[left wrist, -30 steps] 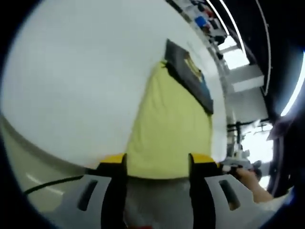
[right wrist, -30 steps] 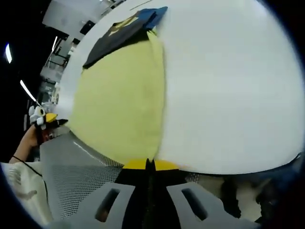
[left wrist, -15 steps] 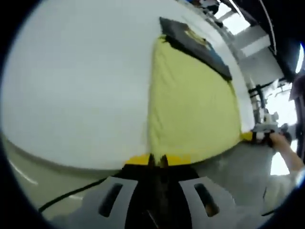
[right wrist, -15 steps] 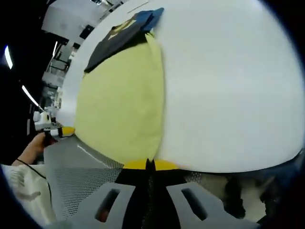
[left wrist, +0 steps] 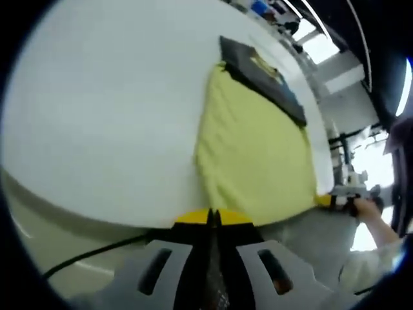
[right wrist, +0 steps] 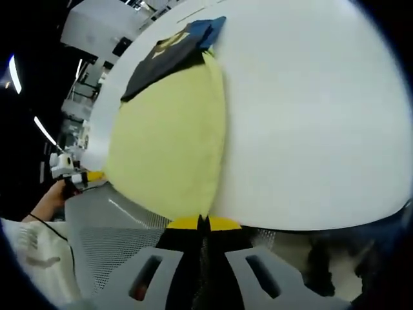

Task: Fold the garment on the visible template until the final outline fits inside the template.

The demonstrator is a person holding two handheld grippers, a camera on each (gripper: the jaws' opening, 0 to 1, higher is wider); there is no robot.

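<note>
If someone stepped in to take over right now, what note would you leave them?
Left gripper: shut on one near corner of the yellow garment.
Right gripper: shut on the other near corner.
Garment lies spread on the white table; its far edge meets the dark template.
Done: both corners gripped.
Left: fold the garment until its outline fits the template.

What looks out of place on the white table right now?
The yellow garment overhangs the near edge of the white table and covers part of the dark template. Each gripper, left and right, is shut on a near corner.
</note>
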